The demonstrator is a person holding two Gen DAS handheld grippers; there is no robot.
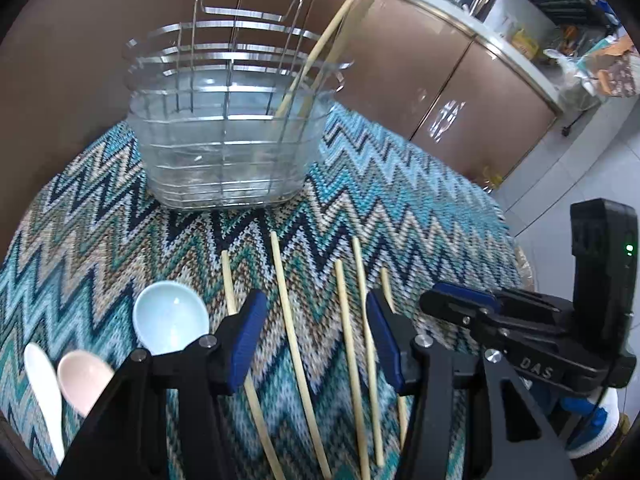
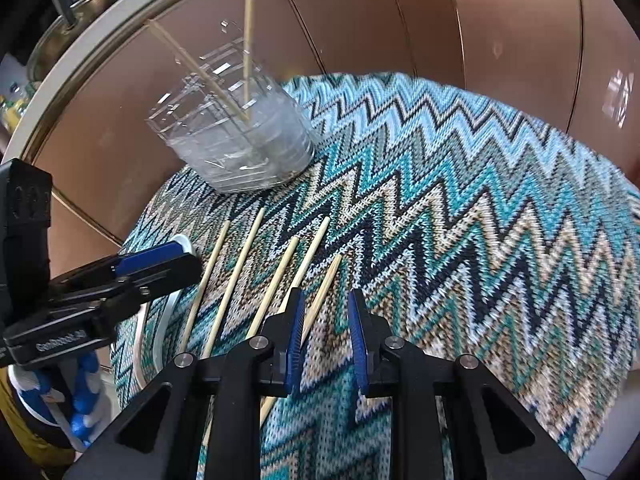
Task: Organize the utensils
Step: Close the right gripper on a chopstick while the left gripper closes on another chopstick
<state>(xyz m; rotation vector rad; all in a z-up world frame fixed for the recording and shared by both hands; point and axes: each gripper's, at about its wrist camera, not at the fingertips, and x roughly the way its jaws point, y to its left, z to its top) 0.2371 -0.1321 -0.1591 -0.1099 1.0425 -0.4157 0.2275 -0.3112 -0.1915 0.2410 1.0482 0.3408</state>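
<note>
Chopsticks lie on the cloth between the left tool's parted jaws — right tool unclenched, empty.

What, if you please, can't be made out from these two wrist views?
- Left wrist: spoon handles, hidden behind the left gripper.
- Left wrist: chopsticks' near ends, cut off by the bottom edge.
- Right wrist: holder, blurred; its compartments are unclear.
- Right wrist: light blue spoon, mostly behind the left gripper.

Both wrist cams look steeply down, close over desk; share chopsticks and rack.
</note>
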